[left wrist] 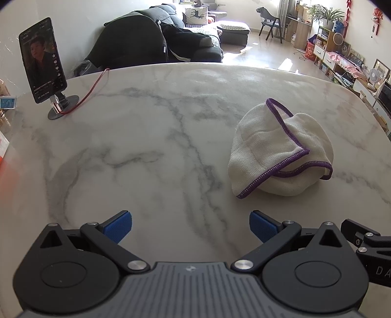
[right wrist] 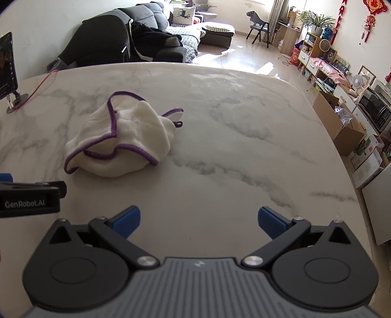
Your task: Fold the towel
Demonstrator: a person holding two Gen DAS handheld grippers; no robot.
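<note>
My left gripper (left wrist: 190, 226) and right gripper (right wrist: 199, 221) gape wide, empty, flanking the crumpled towel (left wrist: 278, 151) at one o'clock, ready to spread it.

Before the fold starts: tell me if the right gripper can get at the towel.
Probably yes. The right gripper is open, and the towel lies crumpled ahead to its left, with only bare table between.

A lived-in home's living room is showing: a dark grey fabric sofa (left wrist: 195, 36) is sitting beyond the white marble table (left wrist: 146, 146), red paper decorations (right wrist: 375, 7) are hanging far right.
</note>
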